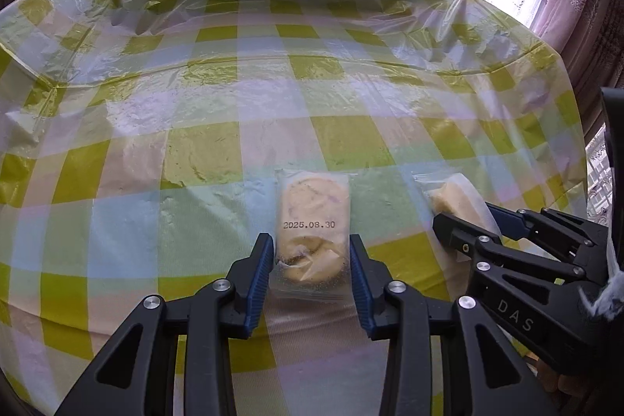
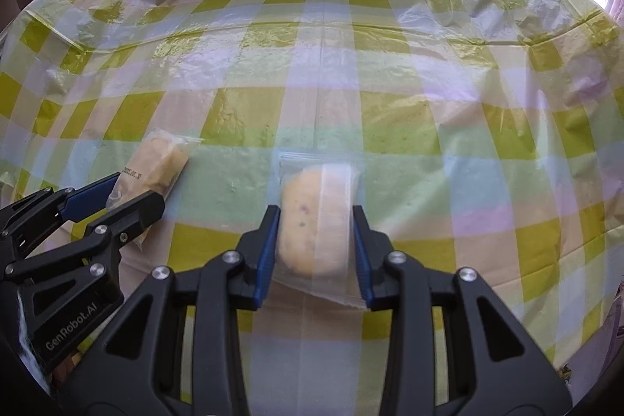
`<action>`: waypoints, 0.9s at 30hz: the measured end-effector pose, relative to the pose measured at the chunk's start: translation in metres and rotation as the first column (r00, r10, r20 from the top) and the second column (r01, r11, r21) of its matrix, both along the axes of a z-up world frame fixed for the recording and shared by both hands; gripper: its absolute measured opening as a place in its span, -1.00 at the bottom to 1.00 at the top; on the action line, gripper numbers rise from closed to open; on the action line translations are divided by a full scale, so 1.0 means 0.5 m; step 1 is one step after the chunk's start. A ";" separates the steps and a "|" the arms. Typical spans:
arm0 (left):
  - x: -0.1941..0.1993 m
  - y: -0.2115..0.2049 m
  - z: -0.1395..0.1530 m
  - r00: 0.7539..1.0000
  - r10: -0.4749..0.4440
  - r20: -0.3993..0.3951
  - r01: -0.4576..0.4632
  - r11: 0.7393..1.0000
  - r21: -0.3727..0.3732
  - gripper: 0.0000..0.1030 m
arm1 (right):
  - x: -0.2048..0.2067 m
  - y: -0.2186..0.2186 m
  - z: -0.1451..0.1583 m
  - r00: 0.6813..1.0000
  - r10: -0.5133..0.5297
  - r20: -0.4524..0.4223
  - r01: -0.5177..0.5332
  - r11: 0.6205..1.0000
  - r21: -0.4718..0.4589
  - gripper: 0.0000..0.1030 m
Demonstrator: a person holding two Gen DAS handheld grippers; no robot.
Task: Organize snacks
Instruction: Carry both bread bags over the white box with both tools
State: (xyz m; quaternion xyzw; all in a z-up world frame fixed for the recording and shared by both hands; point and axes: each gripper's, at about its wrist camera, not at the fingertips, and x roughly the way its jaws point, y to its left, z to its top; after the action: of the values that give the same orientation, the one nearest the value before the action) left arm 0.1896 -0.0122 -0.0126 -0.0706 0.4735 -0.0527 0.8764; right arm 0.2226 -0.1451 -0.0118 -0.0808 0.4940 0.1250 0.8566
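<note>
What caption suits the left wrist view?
Left gripper fingers straddle a date-stamped snack packet on the checked tablecloth.

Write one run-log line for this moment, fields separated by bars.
left claw: shut on dated snack pack | right claw: shut on second snack pack | surface: checked tablecloth

A yellow-green, pale blue and pink checked tablecloth (image 1: 202, 151) lies under pale yellow clear-wrapped pastries (image 1: 310, 221).
</note>
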 end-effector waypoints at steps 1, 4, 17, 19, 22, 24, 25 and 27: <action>-0.007 -0.004 0.001 1.000 -0.010 -0.006 0.010 1.000 0.002 -0.24 | -0.008 -0.006 0.000 1.000 0.001 -0.008 -0.001 1.000 -0.004 -0.25; -0.029 -0.016 0.004 0.999 -0.041 -0.026 0.041 0.999 -0.003 -0.24 | -0.032 -0.022 0.002 0.999 0.004 -0.036 -0.005 1.000 -0.016 -0.25; -0.049 -0.061 -0.001 0.995 -0.075 -0.061 0.082 0.988 0.133 -0.15 | -0.081 -0.043 0.004 0.997 0.019 -0.068 -0.023 0.998 -0.052 -0.17; -0.046 -0.067 -0.002 0.995 -0.076 -0.062 0.085 0.984 0.154 -0.12 | -0.080 -0.042 0.006 0.998 0.020 -0.061 -0.023 0.998 -0.059 -0.12; -0.039 -0.069 -0.004 0.995 -0.074 -0.061 0.083 0.983 0.163 -0.05 | -0.074 -0.044 0.005 0.998 0.020 -0.059 -0.023 0.998 -0.052 -0.12; -0.036 -0.069 -0.004 0.996 -0.075 -0.058 0.083 0.983 0.161 -0.06 | -0.067 -0.043 0.004 0.998 0.019 -0.059 -0.022 0.999 -0.045 -0.12; -0.035 -0.070 -0.004 0.995 -0.077 -0.056 0.085 0.983 0.161 -0.08 | -0.066 -0.043 0.004 0.998 0.022 -0.057 -0.024 0.999 -0.043 -0.14; -0.036 -0.072 -0.002 0.995 -0.085 -0.053 0.092 0.983 0.160 -0.25 | -0.069 -0.039 0.006 0.998 0.032 -0.051 -0.035 0.998 -0.048 -0.23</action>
State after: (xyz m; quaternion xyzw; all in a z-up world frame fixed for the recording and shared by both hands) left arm 0.1718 -0.0482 -0.0138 0.0210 0.4987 -0.0512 0.8650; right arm 0.1879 -0.1647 -0.0089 -0.1068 0.5170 0.1292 0.8394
